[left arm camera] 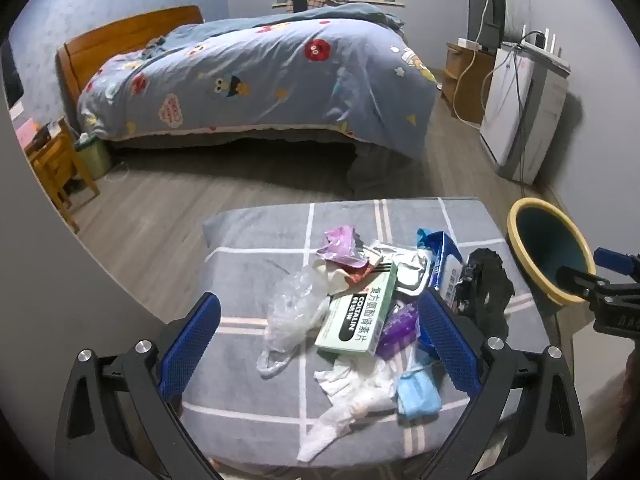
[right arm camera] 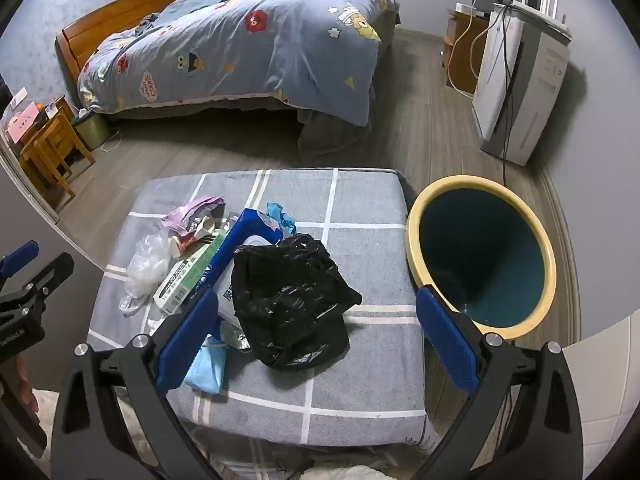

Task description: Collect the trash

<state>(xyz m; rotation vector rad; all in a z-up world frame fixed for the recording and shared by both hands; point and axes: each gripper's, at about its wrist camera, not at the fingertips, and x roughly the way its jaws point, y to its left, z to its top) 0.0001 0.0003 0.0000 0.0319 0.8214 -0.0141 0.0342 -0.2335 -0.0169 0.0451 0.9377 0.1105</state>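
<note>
A pile of trash lies on a grey checked cushion (left arm camera: 260,232): a clear plastic bag (left arm camera: 290,312), a green medicine box (left arm camera: 356,316), a pink wrapper (left arm camera: 340,242), white tissue (left arm camera: 352,392), a blue face mask (left arm camera: 416,394), a blue wipes pack (right arm camera: 248,240) and a crumpled black plastic bag (right arm camera: 292,296). A yellow-rimmed teal bin (right arm camera: 480,256) stands right of the cushion. My left gripper (left arm camera: 320,344) is open and empty above the pile. My right gripper (right arm camera: 316,328) is open and empty over the black bag.
A bed with a blue cartoon duvet (left arm camera: 260,76) stands behind. A white appliance with cables (left arm camera: 516,116) is by the right wall. Wooden stools (left arm camera: 56,168) and a small green bin (left arm camera: 94,156) stand at left. Wood floor lies between.
</note>
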